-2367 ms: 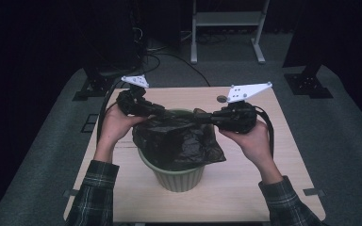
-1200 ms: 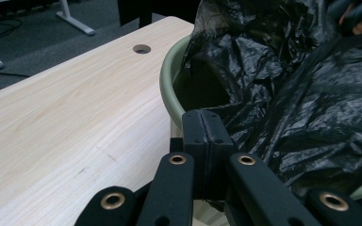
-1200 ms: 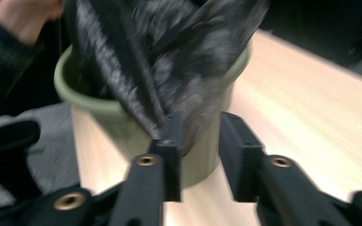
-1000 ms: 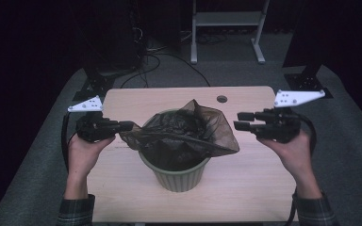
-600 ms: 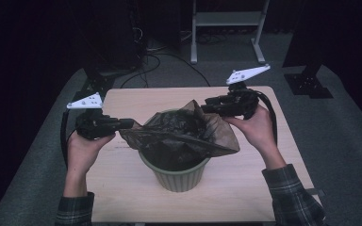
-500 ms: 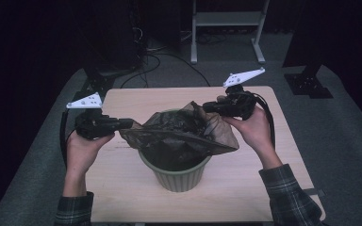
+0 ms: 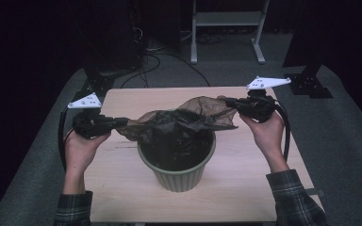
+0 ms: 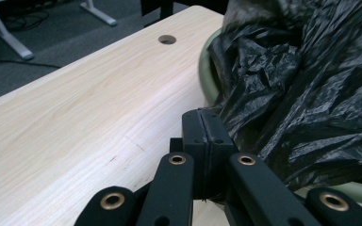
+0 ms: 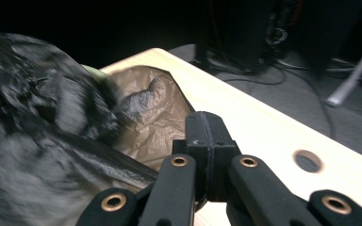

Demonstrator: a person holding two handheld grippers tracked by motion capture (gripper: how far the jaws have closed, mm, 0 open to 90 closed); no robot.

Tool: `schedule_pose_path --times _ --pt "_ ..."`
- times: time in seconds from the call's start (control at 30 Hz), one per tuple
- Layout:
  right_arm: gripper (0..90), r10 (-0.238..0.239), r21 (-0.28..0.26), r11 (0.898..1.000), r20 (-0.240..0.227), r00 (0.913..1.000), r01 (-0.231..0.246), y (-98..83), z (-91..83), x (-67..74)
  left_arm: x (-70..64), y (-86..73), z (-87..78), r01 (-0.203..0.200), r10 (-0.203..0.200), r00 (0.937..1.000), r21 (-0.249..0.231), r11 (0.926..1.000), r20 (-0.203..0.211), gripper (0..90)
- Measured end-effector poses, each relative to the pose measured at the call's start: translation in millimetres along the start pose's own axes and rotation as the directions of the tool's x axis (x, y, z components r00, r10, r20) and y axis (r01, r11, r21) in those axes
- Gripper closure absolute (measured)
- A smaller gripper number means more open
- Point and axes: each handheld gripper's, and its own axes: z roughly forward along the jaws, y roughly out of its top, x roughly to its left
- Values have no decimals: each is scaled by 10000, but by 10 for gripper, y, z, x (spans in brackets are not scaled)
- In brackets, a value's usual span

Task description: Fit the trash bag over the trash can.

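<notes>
A black plastic bag [image 7: 179,127] sits in a green pot [image 7: 179,172] on the wooden table [image 7: 122,197], its mouth stretched wide. My left gripper [image 7: 120,123] is shut on the bag's left edge, level with the pot's rim. My right gripper [image 7: 228,101] is shut on the bag's far right edge, and the film there is pulled thin and brownish. In the left gripper view the shut gripper [image 8: 201,117] lies against the crumpled bag [image 8: 311,70] beside the pot's rim [image 8: 206,70]. In the right gripper view the shut gripper [image 9: 202,122] holds the stretched film [image 9: 146,122].
A round cable hole [image 9: 308,161] in the table lies near the right gripper, also in the left gripper view as the hole [image 8: 167,39]. A white stand [image 7: 226,28] and dark equipment with cables stand on the floor beyond the table.
The right gripper came in from the right with its jaws apart, closed on the bag's far right edge and drew it outward to the right. The left gripper kept its hold and place.
</notes>
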Motion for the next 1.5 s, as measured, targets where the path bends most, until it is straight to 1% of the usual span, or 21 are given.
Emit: schedule_pose_path --times 0.07,0.1,0.13,0.2,0.23,0.37,0.5,0.57,0.6,0.63,0.73,0.8,0.83,0.87,1.13,1.2,1.27,1.3,1.43,1.47,1.5 --pt "898 148 40 9999 -1 9999 -148 -46 4 -28 40 17 42 16 -13 9999 197 9998 -171 898" --pt "898 148 132 9998 54 9999 -148 -72 20 -39 70 33 68 32 -26 9998 328 9995 -177 898" --pt "898 181 242 9995 71 9998 -182 -99 41 -46 98 55 95 -35 42 9999 501 9987 -122 898" --pt "899 190 487 9986 -11 9998 -189 -149 91 -53 151 102 143 -67 80 9998 775 9970 -177 899" --pt "898 139 567 9983 -16 9999 -138 -178 120 -52 174 116 159 -84 95 9999 835 9965 -134 899" --pt "898 207 824 9964 -82 9998 -200 -263 214 -67 239 114 266 -72 80 10000 1266 9919 -54 899" --pt "898 322 1318 9908 -162 9993 -298 -387 376 -71 290 27 433 191 -185 9998 1688 9855 -53 899" --pt "898 320 1630 9862 -90 9994 -301 -444 454 -66 324 -33 517 321 -305 9995 1924 9808 -114 899" --pt "898 351 1725 9844 -19 9994 -342 -470 487 -66 336 -53 541 382 -367 9993 1970 9797 -114 899" --pt "898 390 1779 9833 -42 9992 -377 -489 509 -71 350 -79 568 440 -411 9990 2107 9766 -178 899" --pt "898 523 1942 9797 -75 9986 -499 -567 580 -84 391 -164 626 661 -652 9978 2295 9711 -116 899" --pt "898 625 2054 9770 -142 9979 -582 -621 615 -88 408 -229 656 788 -795 9968 2503 9650 -75 899" --pt "898 675 2126 9752 -174 9976 -623 -657 633 -90 410 -251 664 798 -811 9967 2543 9638 -55 899" --pt "898 708 2177 9738 -190 9973 -650 -680 643 -91 416 -288 677 843 -875 9962 2666 9601 -1 899" --pt "898 1102 2503 9633 -373 9932 -975 -942 727 -84 426 -512 758 1096 -1192 9928 3071 9453 124 899" --pt "898 1172 2503 9625 -373 9924 -1043 -970 730 -93 428 -568 768 1224 -1336 9909 3016 9455 169 899" --pt "898 1298 2596 9588 -390 9908 -1154 -1034 739 -107 425 -610 778 1271 -1397 9900 3059 9436 197 899" --pt "898 1351 2674 9562 -420 9899 -1192 -1060 744 -108 421 -627 786 1284 -1418 9896 3030 9443 225 899" --pt "898 1399 2682 9555 -459 9891 -1227 -1149 755 -101 404 -678 827 1309 -1485 9883 3101 9416 337 898" --pt "896 1456 2680 9550 -488 9881 -1274 -1154 752 -103 403 -675 822 1340 -1514 9879 3040 9432 342 898" --pt "852 1441 2593 9574 -466 9885 -1273 -1146 736 -109 404 -670 813 1325 -1497 9881 2979 9454 357 897"
